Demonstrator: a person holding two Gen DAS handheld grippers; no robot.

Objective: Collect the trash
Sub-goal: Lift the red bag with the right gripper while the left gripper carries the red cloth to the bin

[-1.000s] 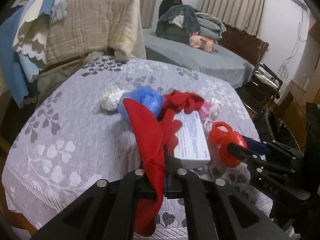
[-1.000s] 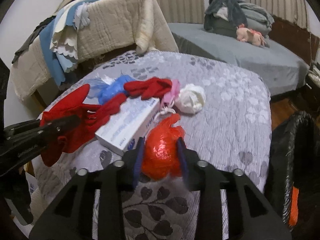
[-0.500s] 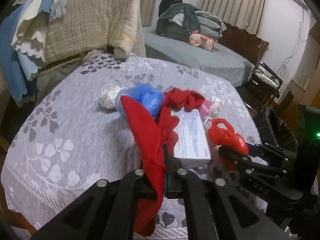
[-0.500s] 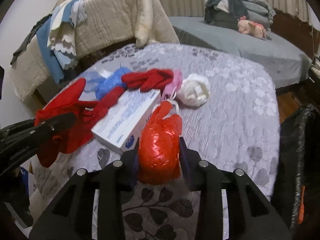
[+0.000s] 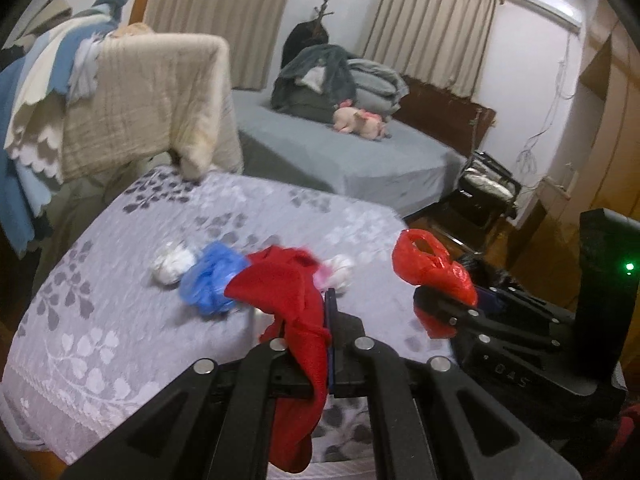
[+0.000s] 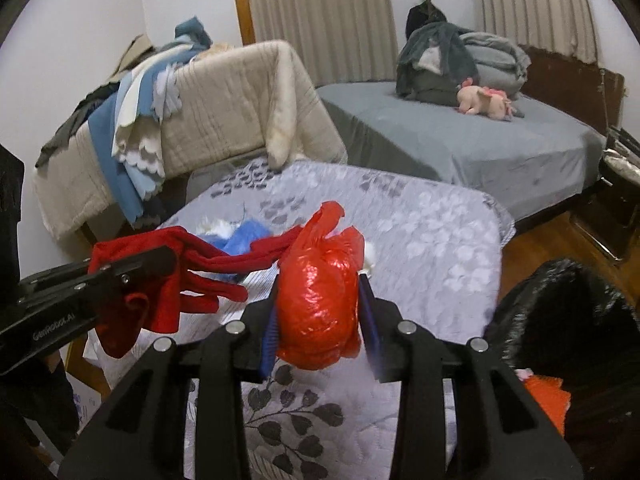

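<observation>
Left wrist view. Left gripper point(image 5: 320, 320): clenched on a red glove point(image 5: 294, 312), which drapes forward over the jaws and hangs down between the gripper's arms, clear of the table. Table point(image 5: 100, 320): covered with a grey leaf-patterned cloth. On it, beyond the glove: a blue plastic wad point(image 5: 210, 284), a white crumpled wad point(image 5: 172, 266) just left of the blue one, and a pink-and-white bundle point(image 5: 336, 276) to the right of the glove. Right gripper point(image 5: 448, 306), at right: grasping a red plastic bag point(image 5: 428, 268), held above the table's right edge. Far background: grey bed point(image 5: 360, 164) with a pink plush toy point(image 5: 360, 122); quilt-draped furniture point(image 5: 140, 96) at far left.

Right wrist view. Right gripper point(image 6: 320, 320): its jaws have just been closing and now grasp the red plastic bag point(image 6: 320, 292), which bulges between the blue pads, lifted off the cloth. Left gripper point(image 6: 132, 268), at left: holding the red glove point(image 6: 168, 276), fingers pointing right. Behind the glove: the blue plastic wad point(image 6: 244, 236); a white printed box point(image 6: 256, 284) lies partly hidden beneath. Black bin bag point(image 6: 568, 320): near right, beside the table.
</observation>
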